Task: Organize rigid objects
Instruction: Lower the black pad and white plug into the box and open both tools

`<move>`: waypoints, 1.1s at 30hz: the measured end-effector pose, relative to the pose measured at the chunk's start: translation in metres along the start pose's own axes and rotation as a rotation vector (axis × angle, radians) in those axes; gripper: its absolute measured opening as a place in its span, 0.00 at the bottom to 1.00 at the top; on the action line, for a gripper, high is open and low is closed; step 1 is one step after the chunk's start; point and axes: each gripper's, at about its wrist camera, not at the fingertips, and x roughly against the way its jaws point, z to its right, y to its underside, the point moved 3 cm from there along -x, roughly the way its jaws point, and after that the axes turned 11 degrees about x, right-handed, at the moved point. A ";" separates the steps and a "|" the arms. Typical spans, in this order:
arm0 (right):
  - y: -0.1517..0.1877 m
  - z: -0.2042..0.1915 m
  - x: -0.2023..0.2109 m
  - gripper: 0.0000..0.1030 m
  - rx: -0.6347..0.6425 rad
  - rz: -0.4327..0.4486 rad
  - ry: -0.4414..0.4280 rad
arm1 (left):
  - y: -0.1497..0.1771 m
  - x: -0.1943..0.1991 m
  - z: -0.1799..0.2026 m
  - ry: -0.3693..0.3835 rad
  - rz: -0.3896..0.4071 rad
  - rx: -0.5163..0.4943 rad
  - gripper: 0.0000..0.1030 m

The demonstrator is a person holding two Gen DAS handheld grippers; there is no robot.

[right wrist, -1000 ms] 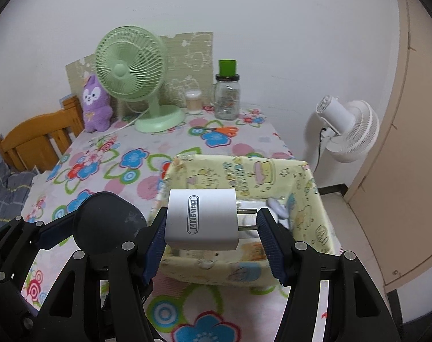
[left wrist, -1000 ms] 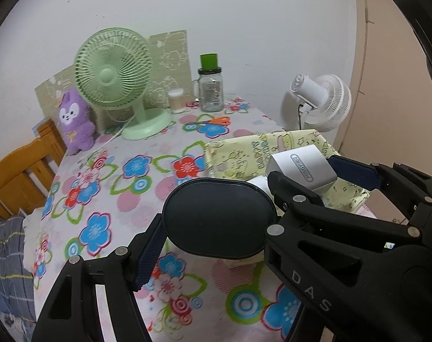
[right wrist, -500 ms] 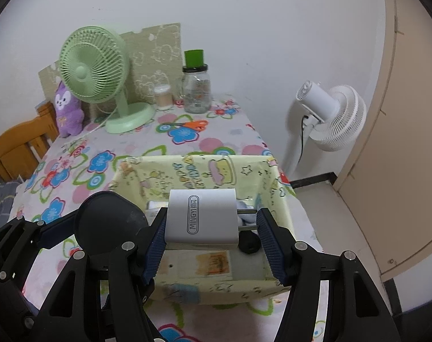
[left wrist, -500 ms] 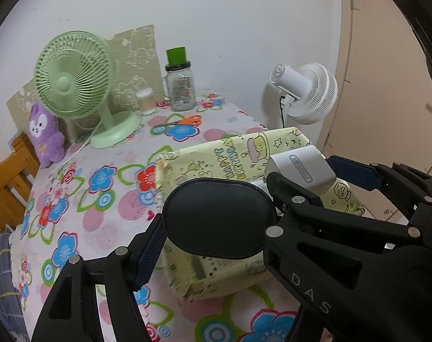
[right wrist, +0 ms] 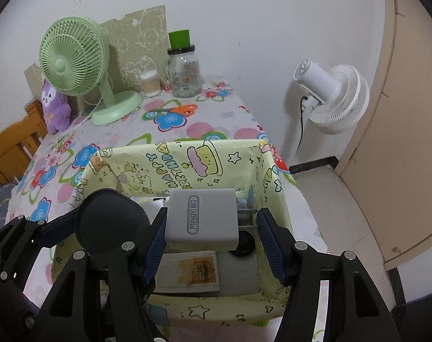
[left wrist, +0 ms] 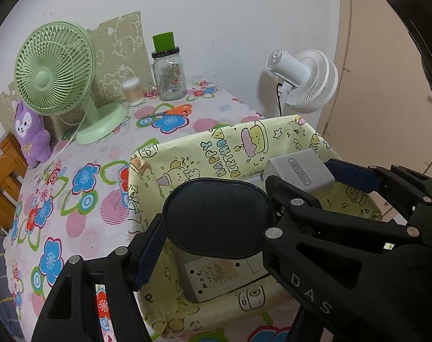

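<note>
While above the box (right wrist: 184, 159), charger (right wrist: 201, 219) between right tool (right wrist: 211, 236) fingers.

Two grippers were in play, the left gripper (left wrist: 216, 219) clamped on one dark oval case (left wrist: 218, 216) and the right gripper (right wrist: 211, 228) clamped on one white charger (right wrist: 201, 219), both over one yellow cartoon-print box (right wrist: 187, 159). There were two fans, one green desk fan (right wrist: 73, 57) on the one floral-clothed table (right wrist: 216, 114) and one white fan (right wrist: 330, 97) beside it. The table also carried one glass jar (right wrist: 184, 77), one tub of cotton swabs (right wrist: 150, 84), one purple plush toy (right wrist: 54, 108) and one pair of orange-handled scissors (left wrist: 173, 111).
</note>
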 end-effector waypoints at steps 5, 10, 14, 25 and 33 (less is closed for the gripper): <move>-0.001 -0.001 -0.013 0.63 -0.009 -0.023 -0.014 | -0.002 -0.008 -0.003 -0.011 -0.013 0.000 0.73; -0.004 -0.003 -0.022 0.63 -0.006 -0.032 -0.034 | -0.003 -0.012 -0.003 -0.014 -0.014 -0.007 0.73; -0.007 -0.002 -0.025 0.64 0.001 -0.027 -0.036 | -0.005 -0.014 -0.003 -0.011 -0.012 -0.006 0.73; -0.006 0.003 -0.005 0.72 0.030 0.033 0.037 | -0.009 -0.019 0.003 0.030 -0.023 -0.007 0.73; -0.005 0.011 -0.001 0.72 0.002 0.035 -0.022 | -0.013 -0.022 0.008 0.060 -0.028 -0.006 0.73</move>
